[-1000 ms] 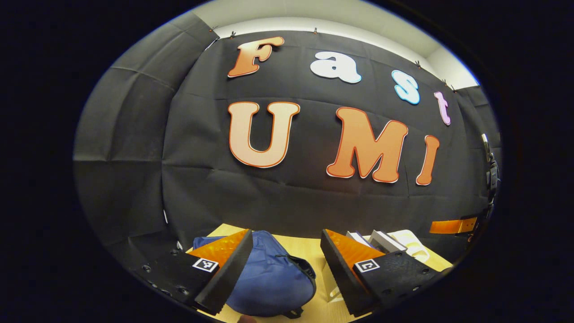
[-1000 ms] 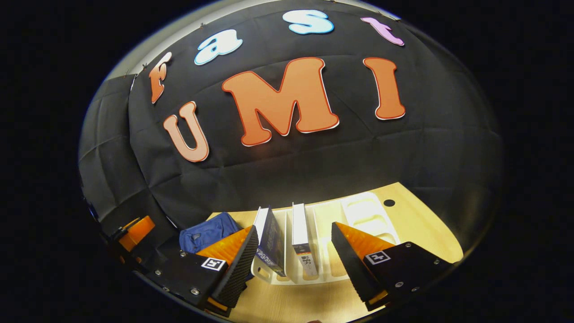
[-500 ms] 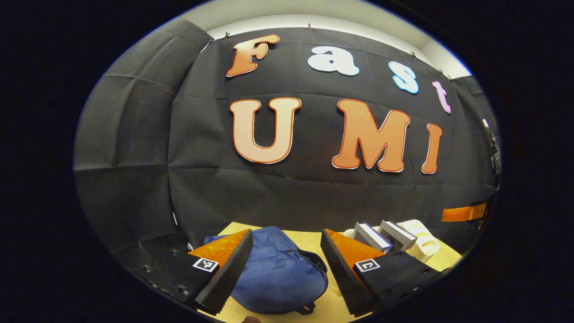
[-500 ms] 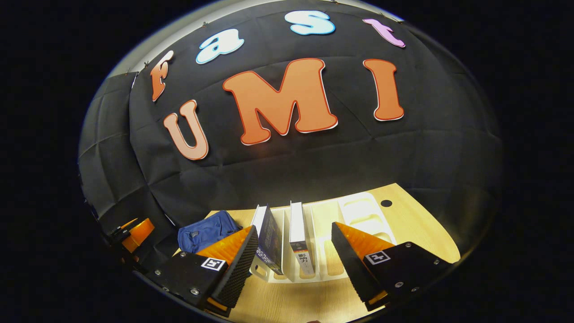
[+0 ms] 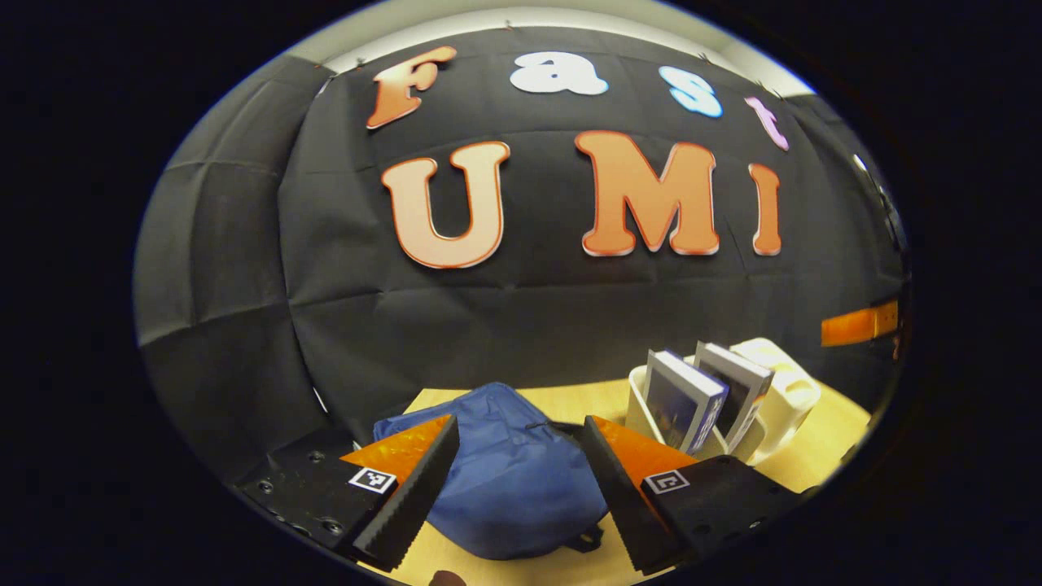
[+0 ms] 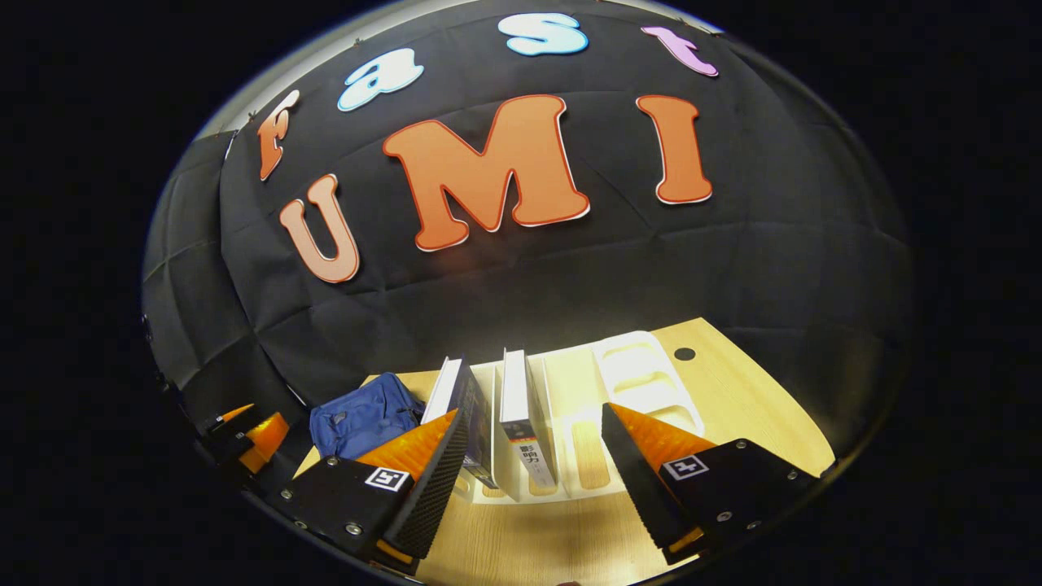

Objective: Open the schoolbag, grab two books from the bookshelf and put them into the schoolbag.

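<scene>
A blue schoolbag (image 5: 505, 468) lies on the wooden table, right ahead of my left gripper (image 5: 517, 484), which hangs open above it. To its right stands a white bookshelf (image 5: 773, 399) with two upright books (image 5: 684, 399). In the right gripper view the same books (image 6: 521, 423) stand in the left slots of the bookshelf (image 6: 643, 378), and the schoolbag (image 6: 362, 419) lies to their left. My right gripper (image 6: 533, 480) is open, just short of the books, with nothing between its fingers. The other gripper (image 6: 244, 431) appears at the far left.
The light wooden table (image 6: 749, 407) runs back to the black cloth wall. A small dark hole (image 6: 685, 354) sits in the tabletop behind the bookshelf. The shelf's right slots hold nothing.
My left gripper has tilted down and turned right, bringing the schoolbag and bookshelf higher in its view. The right gripper has shifted slightly, with the books sliding a little left.
</scene>
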`<state>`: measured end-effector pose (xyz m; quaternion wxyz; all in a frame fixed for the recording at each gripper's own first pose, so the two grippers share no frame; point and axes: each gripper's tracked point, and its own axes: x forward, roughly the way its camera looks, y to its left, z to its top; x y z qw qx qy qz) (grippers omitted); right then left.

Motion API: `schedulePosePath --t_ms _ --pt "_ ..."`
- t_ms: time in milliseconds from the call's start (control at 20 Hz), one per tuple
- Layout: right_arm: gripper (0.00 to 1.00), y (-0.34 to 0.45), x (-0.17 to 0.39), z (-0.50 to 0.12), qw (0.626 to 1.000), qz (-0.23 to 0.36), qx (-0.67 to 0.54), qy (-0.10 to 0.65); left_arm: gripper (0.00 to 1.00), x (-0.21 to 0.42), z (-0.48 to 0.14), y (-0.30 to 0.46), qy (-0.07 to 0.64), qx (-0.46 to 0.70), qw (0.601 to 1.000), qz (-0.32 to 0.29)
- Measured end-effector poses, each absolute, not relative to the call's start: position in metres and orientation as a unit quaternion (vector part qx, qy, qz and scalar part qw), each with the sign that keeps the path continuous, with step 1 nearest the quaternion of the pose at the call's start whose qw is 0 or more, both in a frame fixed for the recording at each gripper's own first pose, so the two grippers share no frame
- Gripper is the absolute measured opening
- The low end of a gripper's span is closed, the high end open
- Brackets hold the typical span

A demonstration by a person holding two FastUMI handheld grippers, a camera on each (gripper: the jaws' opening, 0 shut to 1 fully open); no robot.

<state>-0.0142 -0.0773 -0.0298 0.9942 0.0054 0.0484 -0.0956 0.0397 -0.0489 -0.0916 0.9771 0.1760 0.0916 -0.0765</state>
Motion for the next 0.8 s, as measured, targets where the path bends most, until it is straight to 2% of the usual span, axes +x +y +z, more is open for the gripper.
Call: schedulePosePath --t_ms 150,350,550,600,650,800 --pt "0.97 -0.089 -0.019 -0.042 0.992 -0.109 0.022 0.059 0.97 0.043 -0.133 -0.056 0.131 0.252 0.954 -0.098" --pt "0.97 -0.107 -0.031 -0.052 0.988 -0.133 0.033 0.073 0.95 0.036 -0.204 -0.067 0.185 0.351 0.911 -0.111" --pt "0.97 -0.13 -0.048 -0.06 0.981 -0.166 0.044 0.087 0.96 0.031 -0.276 -0.069 0.231 0.444 0.853 -0.146" --pt "0.97 -0.136 -0.053 -0.062 0.979 -0.175 0.047 0.09 0.89 0.03 -0.291 -0.066 0.248 0.459 0.841 -0.145" --pt "0.97 -0.143 -0.058 -0.062 0.977 -0.184 0.048 0.092 0.97 0.033 -0.301 -0.065 0.256 0.471 0.831 -0.149" --pt "0.97 -0.161 -0.067 -0.065 0.972 -0.208 0.052 0.1 0.98 0.04 -0.321 -0.056 0.277 0.501 0.807 -0.142"
